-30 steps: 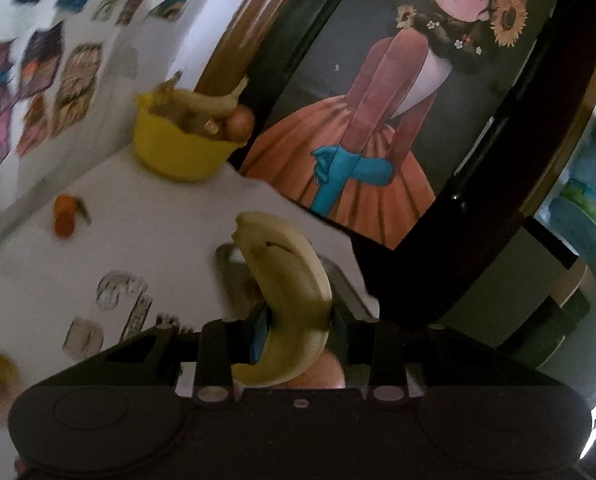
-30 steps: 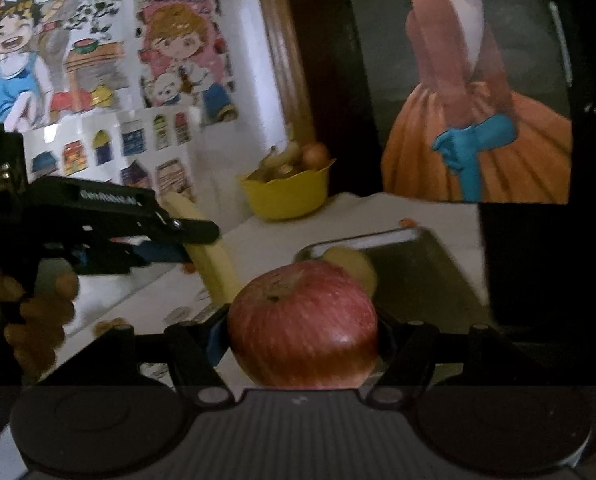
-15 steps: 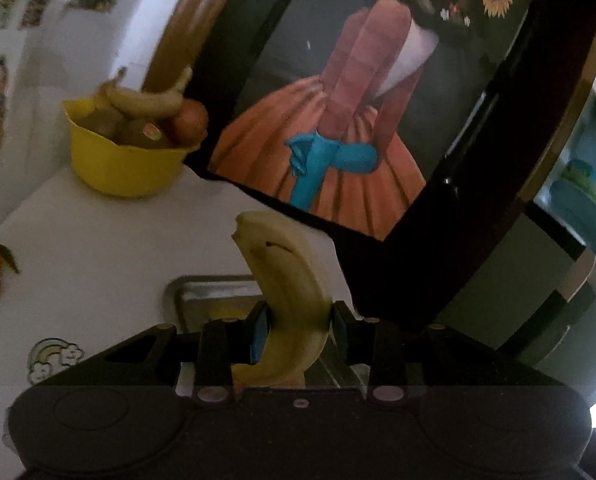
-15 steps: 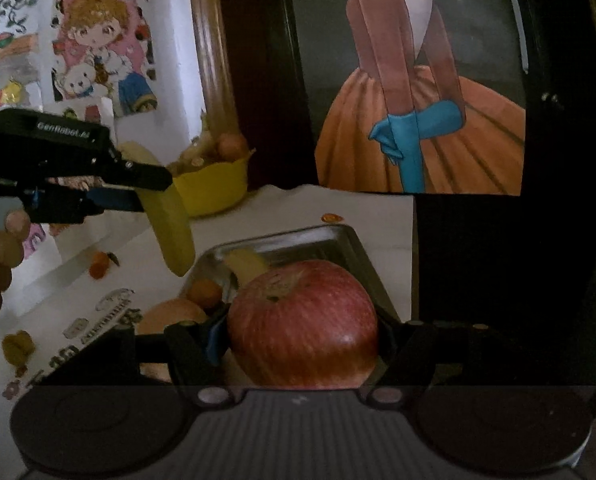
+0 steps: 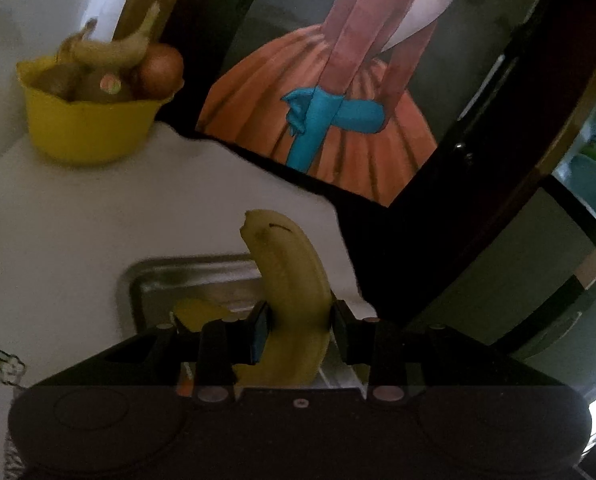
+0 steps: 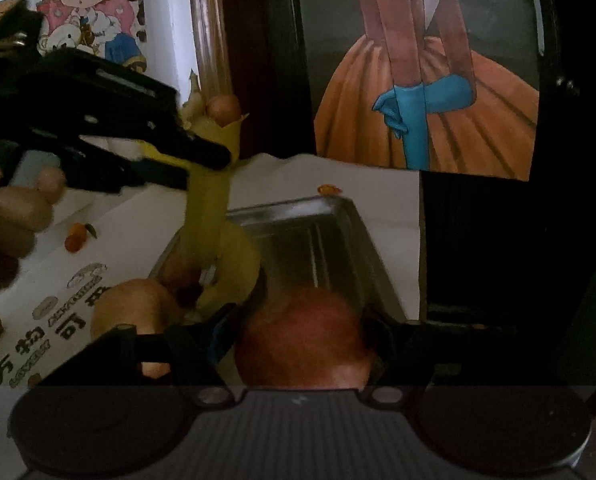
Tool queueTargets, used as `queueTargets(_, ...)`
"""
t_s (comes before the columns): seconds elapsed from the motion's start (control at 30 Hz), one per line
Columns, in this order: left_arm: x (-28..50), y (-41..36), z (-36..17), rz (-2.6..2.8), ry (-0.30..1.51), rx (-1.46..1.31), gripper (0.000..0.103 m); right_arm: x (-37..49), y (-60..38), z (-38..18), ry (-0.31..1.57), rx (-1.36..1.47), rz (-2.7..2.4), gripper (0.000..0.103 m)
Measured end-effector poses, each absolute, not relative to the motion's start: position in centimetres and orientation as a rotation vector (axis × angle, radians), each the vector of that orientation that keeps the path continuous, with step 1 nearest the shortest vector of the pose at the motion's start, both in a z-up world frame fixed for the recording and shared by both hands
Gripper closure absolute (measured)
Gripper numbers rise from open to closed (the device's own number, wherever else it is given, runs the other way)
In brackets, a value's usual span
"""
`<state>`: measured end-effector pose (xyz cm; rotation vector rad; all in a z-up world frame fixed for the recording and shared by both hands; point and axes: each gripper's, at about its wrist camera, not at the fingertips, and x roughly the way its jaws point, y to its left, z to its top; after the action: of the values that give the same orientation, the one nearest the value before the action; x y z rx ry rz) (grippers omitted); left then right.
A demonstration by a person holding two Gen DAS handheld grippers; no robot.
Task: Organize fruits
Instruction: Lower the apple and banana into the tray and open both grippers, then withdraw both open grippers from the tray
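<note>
The left gripper (image 5: pixel 298 330) pinches a banana (image 5: pixel 293 292) across its lower half, one pad on each side of the fruit; the banana rises from between the fingers toward 12 o'clock and its upper end curls to 11 o'clock. In the right wrist view the same banana hangs from the left gripper above the near left corner of the metal tray (image 6: pixel 338 216), and a hand (image 6: pixel 5 216) shows at 9 o'clock on that gripper's handle.

The right gripper (image 6: pixel 304 340) clamps a red apple (image 6: pixel 302 340) between its fingers, the jaws having just drawn in a little on it. The apple sits over the near edge of the tray, blurred, at 6 o'clock from the tray's bare floor.

Another yellow fruit (image 5: pixel 195 312) lies in the tray at 9 o'clock from the held banana. A yellow bowl (image 5: pixel 85 128) of fruit stands well apart at 11 o'clock, on the white table (image 5: pixel 97 216)
</note>
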<state>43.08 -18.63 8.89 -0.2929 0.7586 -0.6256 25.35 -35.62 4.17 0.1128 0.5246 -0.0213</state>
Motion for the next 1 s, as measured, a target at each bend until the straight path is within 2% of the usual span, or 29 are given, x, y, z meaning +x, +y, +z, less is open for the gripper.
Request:
queueTargets(0.13, 43.9, -19.7, 6.8, -0.592, 0.789, -0.279, 0.069, 25.8, -35.3, 4.0, 0.524, 0.098, -0.035, 0.028)
queueTargets(0.4, 44.1, -19.7, 5.9, -0.588, 0.771, -0.284, 0.063, 25.4, -35.7, 2.4, 0.547, 0.148, -0.033, 0.024)
queueTargets(0.5, 43.9, -19.6, 5.8, -0.583, 0.776, -0.285, 0.054, 25.3, -35.7, 2.5, 0.540, 0.150, -0.029, 0.018)
queueTargets(0.57, 43.5, -19.5, 5.9, -0.585, 0.768, -0.285, 0.039, 25.1, -35.6, 2.6, 0.539, 0.147, -0.033, 0.014)
queueTargets(0.67, 42.7, -19.2, 6.2, -0.588, 0.742, -0.283, 0.022, 24.4, -35.5, 2.9, 0.525, 0.151, -0.040, 0.009)
queueTargets(0.73, 42.0, -19.0, 6.7, -0.586, 0.719, -0.276, 0.018, 23.8, -35.4, 3.3, 0.510, 0.154, -0.052, 0.004)
queueTargets(0.83, 40.7, -18.5, 7.6, -0.584, 0.678, -0.272, 0.007, 23.0, -35.3, 4.1, 0.494, 0.161, -0.061, 0.001)
queueTargets(1.0, 38.0, -17.2, 9.1, -0.566, 0.613, -0.263, 0.001, 21.1, -34.7, 5.5, 0.462, 0.164, -0.072, 0.000)
